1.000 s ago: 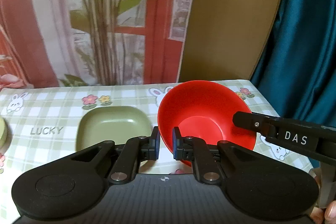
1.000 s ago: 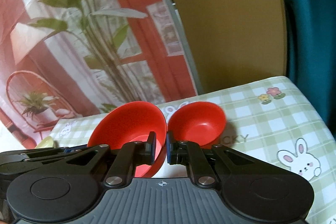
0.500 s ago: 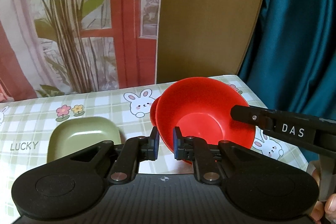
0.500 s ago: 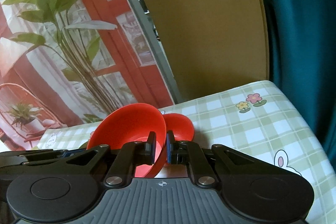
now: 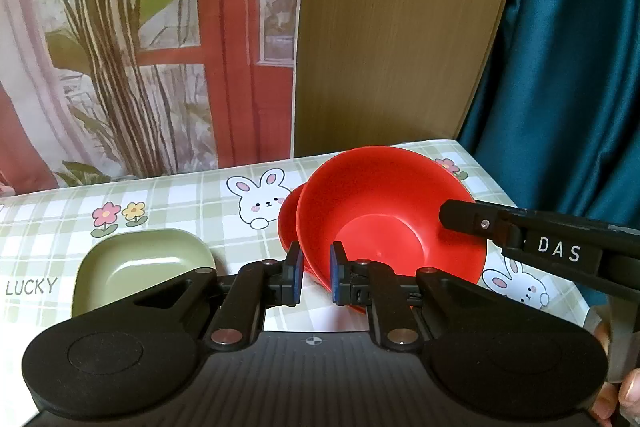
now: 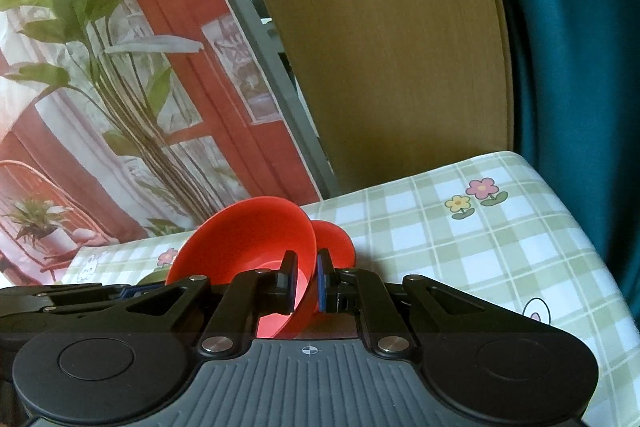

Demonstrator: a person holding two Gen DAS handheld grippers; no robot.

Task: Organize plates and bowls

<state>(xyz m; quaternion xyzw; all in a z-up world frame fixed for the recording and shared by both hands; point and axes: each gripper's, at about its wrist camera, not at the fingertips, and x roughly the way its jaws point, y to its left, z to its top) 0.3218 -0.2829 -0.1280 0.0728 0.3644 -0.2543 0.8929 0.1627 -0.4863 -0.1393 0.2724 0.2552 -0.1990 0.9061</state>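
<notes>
— Where is the red bowl now?

— It is held up over the right end of the table, tipped so its open side faces up and toward the near edge. A second ago the second red bowl sat apart from it, further back. Now the held bowl is right over that one, and only a thin red edge peeks out on its left.

— Who is holding it?

— Both grippers. The left gripper has its fingers pinched on the near rim. The right gripper has its fingers pinched on the rim on the right side, one finger inside the bowl and one outside.

— Did anything else change?

— The green plate now shows further to the left in the left gripper's view than it did before. It lies flat on the table, well apart from the bowls.

— Can you read any words?

— Yes. The right gripper's arm says "DAS" in white letters. The tablecloth says "LUCKY" beside the green plate. It also has bunnies and little flowers on green and white squares.

— What is behind the table?

— A wooden board, a blue-green curtain, and a wall picture with tall leaves and red window frames.
</notes>
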